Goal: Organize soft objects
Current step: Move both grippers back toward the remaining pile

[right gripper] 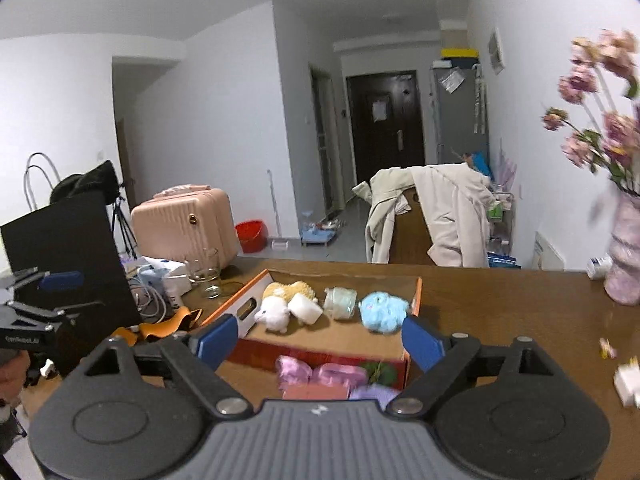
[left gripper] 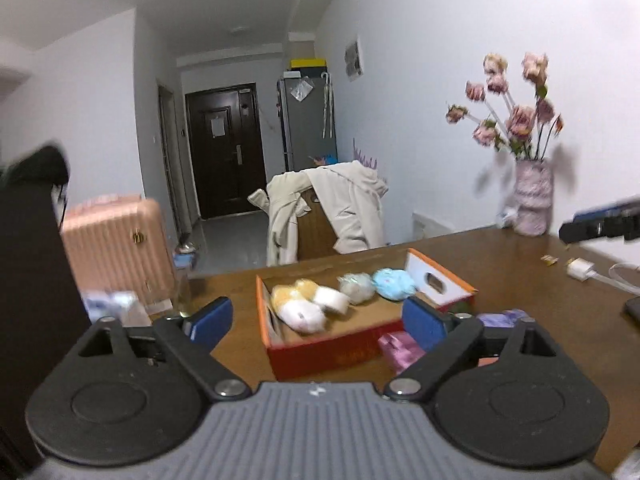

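Near the bench's front edge, pink plush toys lie outside the box; light and squashy, they are best pinched mid-body. Both tongs, left and right, are held wide open, empty.

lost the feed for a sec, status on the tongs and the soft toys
Left tongs and right tongs open, empty. Toys in box: blue plush, white plush. Pink toy outside, nothing blocking.
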`<state>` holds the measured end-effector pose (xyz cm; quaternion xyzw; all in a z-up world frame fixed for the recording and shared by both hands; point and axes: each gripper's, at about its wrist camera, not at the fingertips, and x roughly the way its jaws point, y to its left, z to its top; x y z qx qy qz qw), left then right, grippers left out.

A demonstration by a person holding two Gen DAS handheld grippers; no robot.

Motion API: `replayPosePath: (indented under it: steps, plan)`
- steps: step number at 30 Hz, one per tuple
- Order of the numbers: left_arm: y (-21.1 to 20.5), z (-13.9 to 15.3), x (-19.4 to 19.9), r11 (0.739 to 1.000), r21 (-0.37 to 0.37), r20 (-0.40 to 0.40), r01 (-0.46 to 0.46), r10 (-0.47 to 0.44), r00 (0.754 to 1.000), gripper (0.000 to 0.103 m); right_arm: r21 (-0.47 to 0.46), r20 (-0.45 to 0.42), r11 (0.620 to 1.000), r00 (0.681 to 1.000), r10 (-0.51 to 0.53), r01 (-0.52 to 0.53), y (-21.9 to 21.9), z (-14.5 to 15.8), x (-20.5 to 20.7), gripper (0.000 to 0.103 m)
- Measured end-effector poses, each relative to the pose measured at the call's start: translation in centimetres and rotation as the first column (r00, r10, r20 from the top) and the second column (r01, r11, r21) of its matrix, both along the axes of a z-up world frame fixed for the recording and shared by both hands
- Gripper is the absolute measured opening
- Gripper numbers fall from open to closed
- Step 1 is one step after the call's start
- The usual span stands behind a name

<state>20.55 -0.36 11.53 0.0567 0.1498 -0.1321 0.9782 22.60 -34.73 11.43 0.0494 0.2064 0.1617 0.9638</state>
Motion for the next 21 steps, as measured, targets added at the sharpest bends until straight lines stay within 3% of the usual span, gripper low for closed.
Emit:
replayPosePath:
  steps: [7, 10, 14, 21]
  plan:
    - [1.6, -4.2, -6.7, 0.984, -0.173, -0.045, -0.032, 0.025, 0.999, 0.098, -0.030, 0.028, 0.996, 0.996, -0.087, 0.087, 2.6, -5.8, -9.3, 0.089]
    - [1.8, -5.6, -9.2, 0.988, -0.135, -0.014, -0.080, 0.079, 0.997, 0.101, -0.067, -0.003, 0.994, 0.996, -0.086, 0.086, 3.1, -7.9, -12.2, 0.089]
    - [1.8, -6.3, -9.5, 0.990, -0.077, -0.031, -0.117, 0.115, 0.993, 0.101, -0.109, -0.038, 0.990, 0.995, -0.097, 0.093, 3.7, -9.2, -13.7, 0.090]
    - [0.9, -6.5, -8.0, 0.992, -0.080, -0.038, -0.094, 0.091, 0.995, 0.101, -0.067, -0.054, 0.991, 0.992, -0.115, 0.112, 4.2, -10.4, -11.9, 0.090]
